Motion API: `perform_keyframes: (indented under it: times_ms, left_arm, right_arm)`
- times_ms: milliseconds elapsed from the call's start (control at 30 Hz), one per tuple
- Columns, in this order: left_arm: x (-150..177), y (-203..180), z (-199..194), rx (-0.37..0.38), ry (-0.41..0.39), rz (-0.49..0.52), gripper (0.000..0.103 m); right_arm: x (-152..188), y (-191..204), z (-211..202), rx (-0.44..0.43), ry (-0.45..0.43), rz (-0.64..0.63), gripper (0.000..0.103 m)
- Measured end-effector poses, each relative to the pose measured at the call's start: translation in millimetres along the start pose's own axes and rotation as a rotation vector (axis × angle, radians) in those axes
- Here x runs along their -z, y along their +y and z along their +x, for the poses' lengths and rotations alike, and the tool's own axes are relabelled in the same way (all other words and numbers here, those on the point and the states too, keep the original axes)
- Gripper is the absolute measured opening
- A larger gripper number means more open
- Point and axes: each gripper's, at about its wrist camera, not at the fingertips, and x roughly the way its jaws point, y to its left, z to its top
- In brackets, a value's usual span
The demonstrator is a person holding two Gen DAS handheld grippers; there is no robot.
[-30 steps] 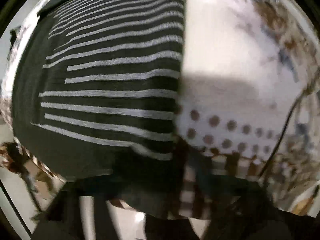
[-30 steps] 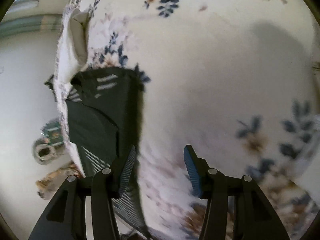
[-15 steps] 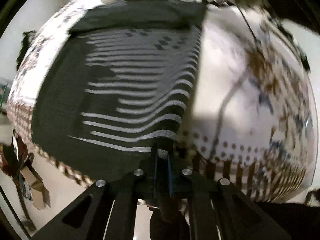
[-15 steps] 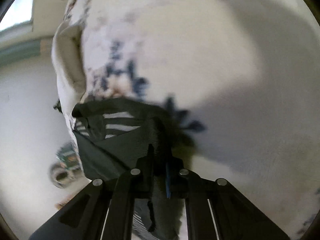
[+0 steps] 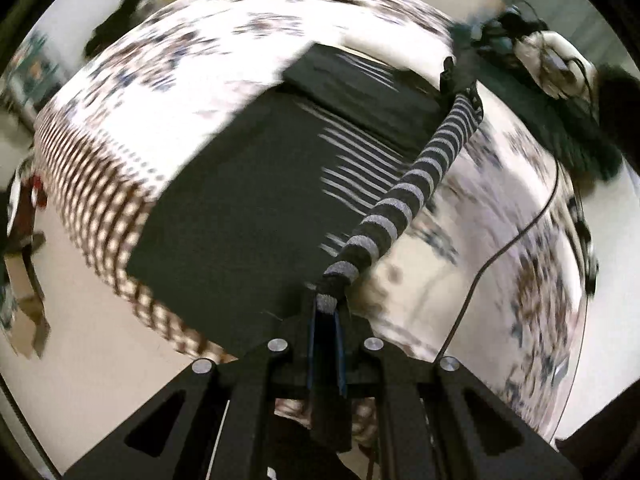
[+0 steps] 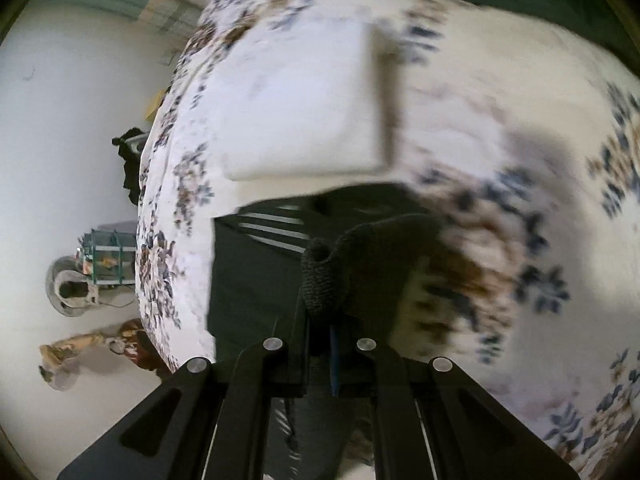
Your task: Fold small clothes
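A dark garment with grey stripes (image 5: 256,200) lies on a floral bedspread (image 5: 180,68). My left gripper (image 5: 326,320) is shut on its right edge, which rises as a taut striped band (image 5: 424,172) toward the far corner. My right gripper (image 6: 320,320) is shut on the other end of that edge, a bunched dark fold (image 6: 360,256). The rest of the garment (image 6: 248,280) lies flat to the left in the right wrist view.
A folded white cloth (image 6: 304,104) lies on the bed beyond the garment. A black cable (image 5: 516,240) runs across the bedspread at right. Dark items and a pale bundle (image 5: 552,60) sit at the far right. The bed edge drops to the floor (image 5: 80,360) at left.
Both grippers shut on the garment's right edge and lifted it; the edge now hangs taut between them. The right gripper was open a second ago.
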Motion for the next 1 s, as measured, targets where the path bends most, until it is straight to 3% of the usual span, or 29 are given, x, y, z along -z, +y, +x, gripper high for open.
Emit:
perform_keyframes:
  times_ms: [100, 333, 567, 633, 700, 733, 800, 867, 933, 1000]
  left_arm:
    - [-17.8, 53.7, 7.3, 0.018, -0.006, -0.063, 0.005]
    - [-55.4, 170.1, 68.6, 0.072, 0.051, -0.201, 0.005]
    - [-59.4, 232.7, 131.7, 0.169, 0.173, -0.309, 0.01]
    - [-52.3, 245.7, 139.8, 0.136, 0.23, -0.336, 0.017]
    - [-42.9, 265.7, 138.3, 0.099, 0.255, -0.374, 0.035]
    - [-39.0, 275.3, 135.5, 0.075, 0.267, -0.395, 0.033]
    - [-33.5, 291.6, 130.8, 0.039, 0.285, -0.424, 0.033]
    - [-31.4, 304.4, 123.6, 0.029, 0.298, -0.458, 0.035]
    - [-35.4, 307.7, 115.5, 0.055, 0.287, -0.476, 0.051]
    - [-42.9, 302.1, 108.6, 0.1, 0.265, -0.47, 0.058]
  right_arm:
    - [-14.4, 68.9, 25.4, 0.055, -0.016, -0.037, 0.007]
    - [-46.0, 203.3, 158.9, 0.241, 0.019, -0.116, 0.007]
    - [-59.1, 234.1, 269.4, 0.411, 0.057, -0.139, 0.007]
    - [-60.9, 231.6, 291.2, 0.443, 0.087, -0.116, 0.008]
    - [-62.7, 227.3, 303.3, 0.424, 0.125, -0.087, 0.018]
    - [-62.7, 224.8, 303.6, 0.394, 0.138, -0.069, 0.023]
    - [-59.0, 223.1, 296.9, 0.329, 0.141, -0.042, 0.045]
    - [-45.5, 220.4, 279.4, 0.252, 0.133, -0.01, 0.047]
    - [-14.0, 215.1, 260.9, 0.17, 0.151, 0.015, 0.047]
    - [21.7, 211.2, 253.1, 0.117, 0.175, 0.029, 0.047]
